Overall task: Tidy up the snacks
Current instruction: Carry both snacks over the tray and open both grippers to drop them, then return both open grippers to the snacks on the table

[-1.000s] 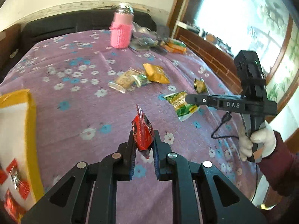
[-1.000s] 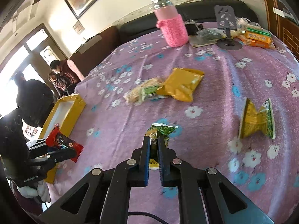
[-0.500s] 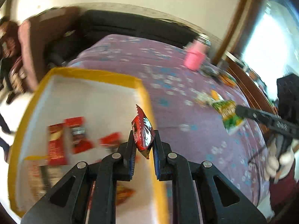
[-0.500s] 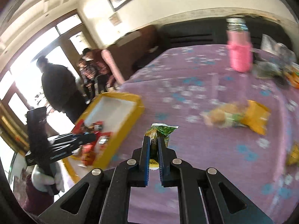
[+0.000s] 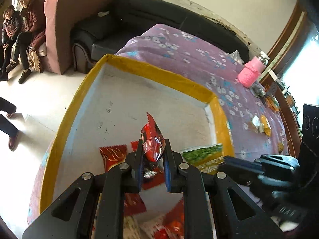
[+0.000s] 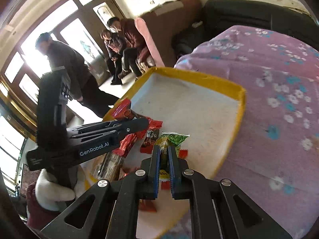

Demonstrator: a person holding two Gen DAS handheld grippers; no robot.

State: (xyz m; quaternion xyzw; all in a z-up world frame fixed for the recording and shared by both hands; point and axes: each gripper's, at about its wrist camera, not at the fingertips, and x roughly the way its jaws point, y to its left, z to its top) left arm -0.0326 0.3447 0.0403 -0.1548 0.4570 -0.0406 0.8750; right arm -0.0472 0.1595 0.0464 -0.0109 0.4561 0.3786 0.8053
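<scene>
Snacks go into a shallow yellow-rimmed box (image 5: 159,75) w/ a scuffed white floor, set at the edge of a table under a purple floral cloth (image 5: 179,47); sofa and armchair behind, people seated and standing in the bkgd. Both tools hang over the box's near end, tilted downward. Left gripper (image 5: 152,159) is clenched on a red snack packet (image 5: 151,137), glossy crinkled foil w/ a serrated top seam, long axis upright, sticking up out of the jaws. Right gripper (image 6: 163,159) is clamped on a green snack packet (image 6: 171,138), flat printed film, long axis running away along the fingers, top end fanning out past the tips. Key relation: box floor lies directly below and ahead of both packets, so each looks ready to drop straight in; bare floor sits toward the far end, while red wrappers (image 5: 112,155) already crowd the near end. In the right wrist view the left tool reaches in from the left side w/ its red packet (image 6: 123,109) by the box's left rim, right tool nearer the middle, the two tools close together. Pink knit-sleeved bottle (image 5: 251,75) and loose yellow packets (image 5: 263,126) wait well apart on the cloth, so more sorting likely remains.
</scene>
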